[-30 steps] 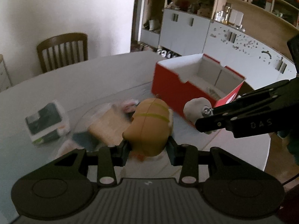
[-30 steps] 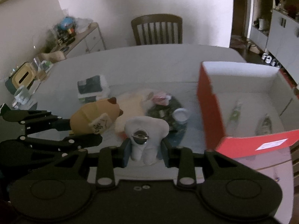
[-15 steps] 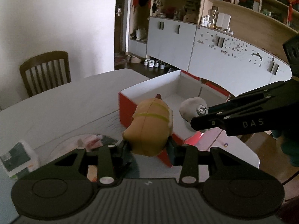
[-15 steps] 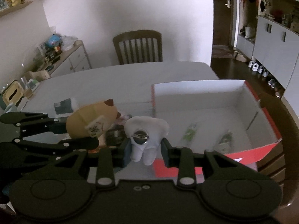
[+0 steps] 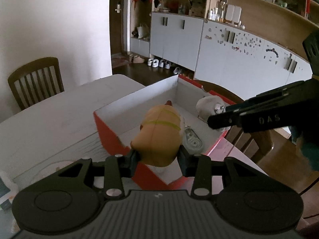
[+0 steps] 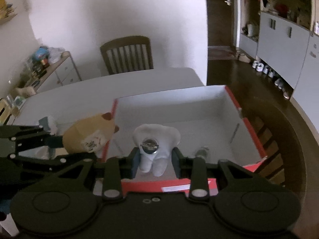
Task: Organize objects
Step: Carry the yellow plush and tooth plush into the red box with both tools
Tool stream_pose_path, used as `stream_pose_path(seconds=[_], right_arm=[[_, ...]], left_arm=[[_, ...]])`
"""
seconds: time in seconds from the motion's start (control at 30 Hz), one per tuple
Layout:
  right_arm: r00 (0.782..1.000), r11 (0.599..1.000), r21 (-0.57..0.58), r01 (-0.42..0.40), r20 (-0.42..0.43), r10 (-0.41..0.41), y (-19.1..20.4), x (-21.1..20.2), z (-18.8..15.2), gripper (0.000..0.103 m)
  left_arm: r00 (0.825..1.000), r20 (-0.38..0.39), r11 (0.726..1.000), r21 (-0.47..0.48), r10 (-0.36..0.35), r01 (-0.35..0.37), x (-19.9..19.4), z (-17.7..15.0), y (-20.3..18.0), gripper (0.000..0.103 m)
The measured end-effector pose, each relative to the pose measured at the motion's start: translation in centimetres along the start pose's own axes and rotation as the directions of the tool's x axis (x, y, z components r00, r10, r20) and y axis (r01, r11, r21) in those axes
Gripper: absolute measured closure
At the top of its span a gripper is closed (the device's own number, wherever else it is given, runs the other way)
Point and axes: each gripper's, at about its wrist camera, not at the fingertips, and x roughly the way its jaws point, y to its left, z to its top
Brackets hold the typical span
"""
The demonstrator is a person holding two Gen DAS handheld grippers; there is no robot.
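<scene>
My left gripper [image 5: 158, 160] is shut on a tan plush toy [image 5: 159, 135] with yellow stripes and holds it in the air over the near left part of the red box [image 5: 105, 131]. My right gripper [image 6: 155, 159] is shut on a white tooth-shaped plush [image 6: 156, 139] with a metal pin badge, hanging above the box's white inside [image 6: 199, 109]. In the right wrist view the tan plush [image 6: 89, 135] sits at the box's left wall, held by the left gripper [image 6: 78, 147]. In the left wrist view the tooth plush [image 5: 207, 107] shows at the right gripper's tip [image 5: 214, 117].
Small packets lie on the box floor [image 5: 191, 139], [image 6: 201, 152]. The box stands at the right end of a grey table [image 5: 49, 119]. Wooden chairs stand behind the table [image 6: 127, 53] and beside the box [image 6: 267, 139]. A white packet [image 5: 4, 187] lies at the left edge. Cabinets line the far wall.
Both grippers carried their plush toys to the right, from over the cluttered middle of the table to above the red box. The grips did not change.
</scene>
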Motion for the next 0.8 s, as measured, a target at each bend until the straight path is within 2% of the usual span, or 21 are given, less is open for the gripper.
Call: stream_pose_path(seconds=[0.13,0.47,0.8], right_arm=[[1.0,1.0,0.012,0.013,-0.008,-0.013,-2.1,0.7,0.6,0.069],[0.997,0.997,-0.055,0.056,-0.044,-0.059,-4.3,4.0,1.5,0.069],[0.985,0.985,-0.159,0.074,-0.143,-0.097,-5.3,8.4,1.0,0.069]], left_arm=[[1.0,-0.019,1.0,0.024,0.013,-0.013,1.8,1.1,-1.0,0.064],[0.993,-0.114,0.999,0.041,0.037,-0.032,7.4,3.5,-1.7,0.064],[0.968,-0.251,0.999,-0.012,0.028,-0.032,13.5,4.9,-0.7,0.064]])
